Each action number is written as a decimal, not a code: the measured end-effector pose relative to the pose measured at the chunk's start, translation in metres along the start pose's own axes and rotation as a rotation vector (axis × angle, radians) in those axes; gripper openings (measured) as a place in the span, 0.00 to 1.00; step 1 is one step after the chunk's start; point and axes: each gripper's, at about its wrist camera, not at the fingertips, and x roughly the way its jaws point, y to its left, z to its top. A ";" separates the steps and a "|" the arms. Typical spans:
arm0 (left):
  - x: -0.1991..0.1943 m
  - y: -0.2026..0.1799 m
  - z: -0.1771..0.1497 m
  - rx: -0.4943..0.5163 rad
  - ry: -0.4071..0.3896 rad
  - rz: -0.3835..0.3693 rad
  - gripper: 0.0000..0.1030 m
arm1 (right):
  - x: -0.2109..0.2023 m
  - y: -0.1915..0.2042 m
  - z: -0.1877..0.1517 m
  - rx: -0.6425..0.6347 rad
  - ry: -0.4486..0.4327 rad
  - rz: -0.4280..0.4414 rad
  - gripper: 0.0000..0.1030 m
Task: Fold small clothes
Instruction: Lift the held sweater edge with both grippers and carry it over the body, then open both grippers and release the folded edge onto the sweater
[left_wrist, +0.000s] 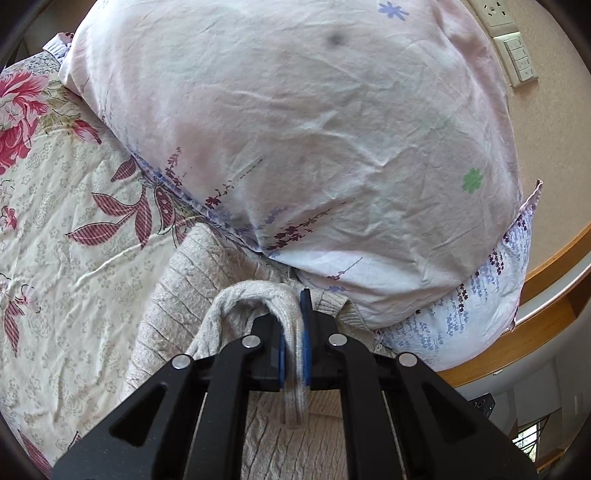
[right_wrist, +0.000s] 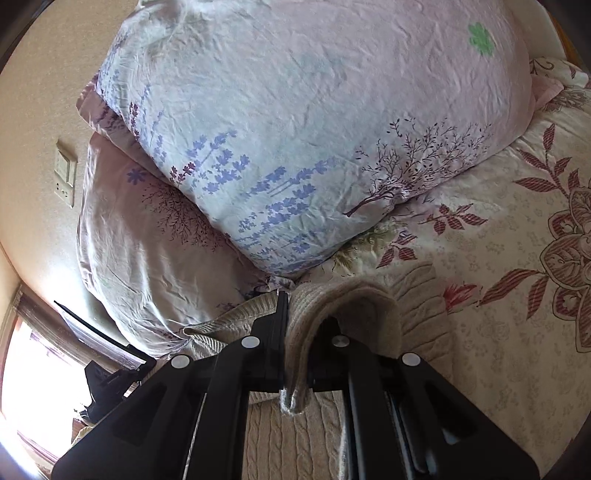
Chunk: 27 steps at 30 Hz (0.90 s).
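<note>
A beige cable-knit sweater (left_wrist: 177, 306) lies on the flowered bedsheet (left_wrist: 74, 229), up against the pillows. My left gripper (left_wrist: 293, 317) is shut on a thick ribbed edge of the sweater (left_wrist: 258, 291), which loops up over the left finger and hangs down between the blue pads (left_wrist: 306, 332). In the right wrist view my right gripper (right_wrist: 295, 325) is shut on another folded edge of the same sweater (right_wrist: 354, 295), draped over its right finger. More of the knit (right_wrist: 291, 439) spreads beneath both grippers.
A large pale pillow (left_wrist: 295, 129) with purple flower print rests on a second pillow (left_wrist: 480, 317) just ahead. In the right view two pillows (right_wrist: 314, 129) are stacked too. A wall with switches (left_wrist: 517, 59) and a wooden bed edge (left_wrist: 546, 295) lie beyond.
</note>
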 end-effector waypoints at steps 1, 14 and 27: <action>0.000 -0.001 0.001 0.008 -0.004 0.005 0.06 | 0.001 0.001 0.001 -0.006 -0.003 0.003 0.08; 0.035 0.009 0.004 -0.028 0.057 0.122 0.07 | 0.033 -0.028 0.003 0.129 0.099 -0.133 0.10; 0.022 -0.005 0.013 -0.117 0.037 -0.011 0.63 | 0.034 0.002 0.014 0.173 0.157 0.053 0.76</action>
